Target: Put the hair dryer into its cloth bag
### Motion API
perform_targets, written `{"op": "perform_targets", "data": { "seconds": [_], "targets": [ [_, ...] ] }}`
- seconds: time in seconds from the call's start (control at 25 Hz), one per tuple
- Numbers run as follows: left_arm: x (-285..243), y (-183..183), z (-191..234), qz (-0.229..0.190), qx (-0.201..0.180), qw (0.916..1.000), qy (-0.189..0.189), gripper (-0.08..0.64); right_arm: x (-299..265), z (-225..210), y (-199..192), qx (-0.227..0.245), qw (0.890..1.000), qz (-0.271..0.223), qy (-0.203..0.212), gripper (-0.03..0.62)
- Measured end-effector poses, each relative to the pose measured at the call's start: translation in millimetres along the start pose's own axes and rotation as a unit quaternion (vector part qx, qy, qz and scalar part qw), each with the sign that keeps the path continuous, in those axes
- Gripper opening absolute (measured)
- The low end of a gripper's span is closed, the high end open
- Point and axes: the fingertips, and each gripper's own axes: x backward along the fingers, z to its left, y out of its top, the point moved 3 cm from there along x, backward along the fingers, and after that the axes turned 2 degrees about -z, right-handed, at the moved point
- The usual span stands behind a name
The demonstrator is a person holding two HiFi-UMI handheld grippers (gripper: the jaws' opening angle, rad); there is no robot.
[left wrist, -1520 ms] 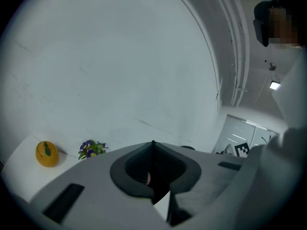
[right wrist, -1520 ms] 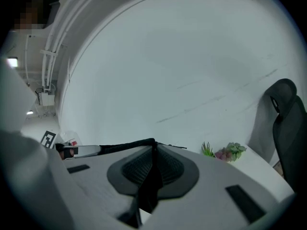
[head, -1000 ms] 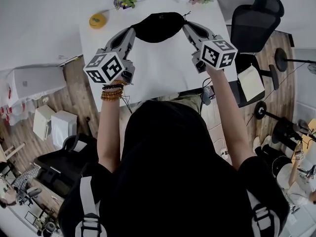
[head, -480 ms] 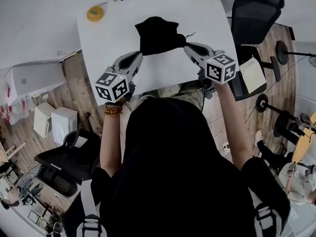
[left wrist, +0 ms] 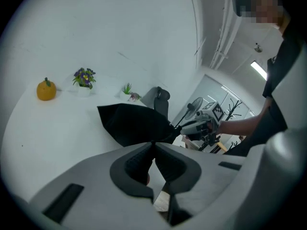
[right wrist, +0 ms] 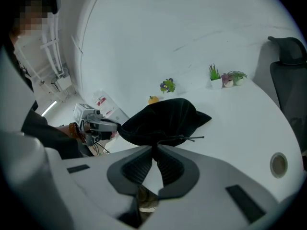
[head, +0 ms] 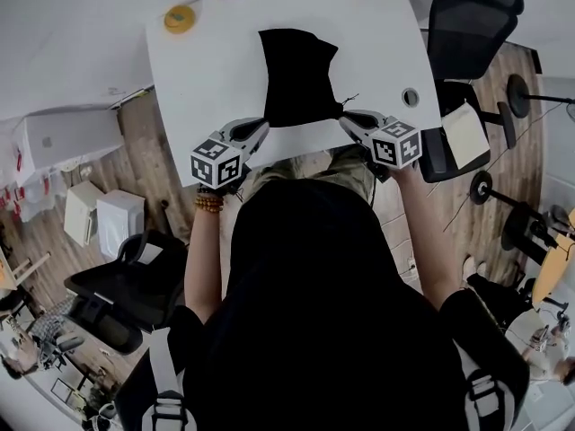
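Lowered to the table (head: pixel 207 70), the cloth bag (head: pixel 296 74) stays clenched by left hand-held gripper (head: pixel 262 127) and right hand-held gripper (head: pixel 345 118).

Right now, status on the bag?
Left gripper, right gripper: shut on near corners of cloth bag. It lies on table. Hair dryer not in sight. Plants stand well clear.

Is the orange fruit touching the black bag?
No, the orange fruit sits near the table's far corner, with bare tabletop between it and the bag.
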Motion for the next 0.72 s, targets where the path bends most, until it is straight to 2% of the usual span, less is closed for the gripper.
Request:
{"op": "perform_targets", "data": {
  "seconds": [0.16,0.28,0.36,0.44,0.52,0.6,0.72],
  "targets": [
    [-7.3,-36.1,11.2,0.031,0.038,0.9988,0.003,0.038,-13.1,2.2,-31.3,0.025,0.998,0.049,-0.019,0.051],
    [-9.7,-54.1,15.0,0.050,0.054,0.9973,0.004,0.046,-18.1,0.1,-55.7,0.057,0.993,0.096,-0.047,0.051],
    [-6.8,-59.5,15.4,0.065,0.047,0.9968,0.006,0.108,-15.9,-4.2,-65.7,0.070,0.988,0.116,-0.068,0.051],
    [-0.6,-55.8,19.3,0.065,0.038,0.9971,0.015,0.133,-9.4,-8.2,-64.3,0.069,0.989,0.109,-0.077,0.051],
    [5.9,-41.5,27.1,0.045,0.033,0.9981,0.027,0.132,-1.4,-11.7,-52.5,0.063,0.991,0.086,-0.079,0.052],
    [10.3,-18.0,35.8,0.012,0.020,0.9986,0.047,0.132,8.1,-17.4,-32.5,0.068,0.992,0.055,-0.092,0.051],
    [9.2,30.9,41.8,-0.049,-0.026,0.9947,0.087,0.132,25.8,-29.2,12.5,0.092,0.986,-0.005,-0.136,0.052]
  ]
}}
